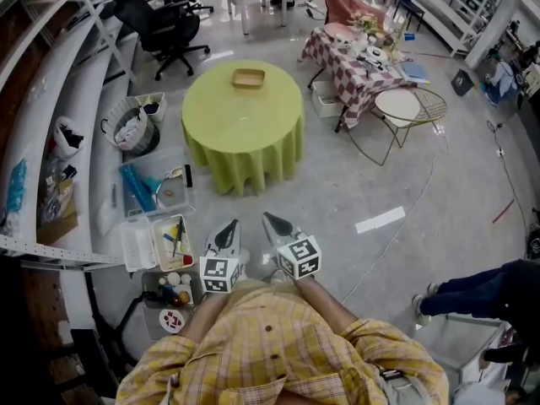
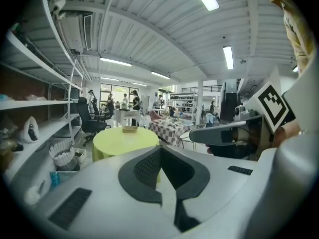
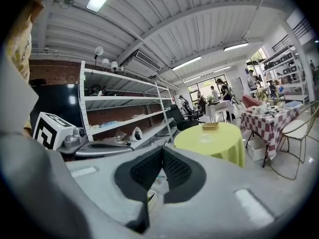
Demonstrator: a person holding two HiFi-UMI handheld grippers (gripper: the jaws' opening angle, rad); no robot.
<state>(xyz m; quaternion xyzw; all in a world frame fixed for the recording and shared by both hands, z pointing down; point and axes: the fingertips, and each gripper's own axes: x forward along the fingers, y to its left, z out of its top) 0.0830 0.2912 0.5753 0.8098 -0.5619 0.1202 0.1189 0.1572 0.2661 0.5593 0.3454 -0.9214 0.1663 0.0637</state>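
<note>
Jaws are together on the left gripper [image 1: 228,233] and the right gripper [image 1: 276,224], with nothing between them. The 2 units are held side by side close to the body. Nearest items are the open storage bins [image 1: 173,241] on the floor, just left of the left gripper. Beyond stands the round table [image 1: 245,133], with a wooden tray [image 1: 249,78] at its far edge. Hazard: the bins and a floor cable [image 1: 396,236] are a likely trip risk on any forward step.

Left gripper [image 1: 234,226] beside right gripper [image 1: 270,219], green table [image 1: 245,121] beyond

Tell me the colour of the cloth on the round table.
Plain yellow-green. The cloth shows best in the head view.
</note>
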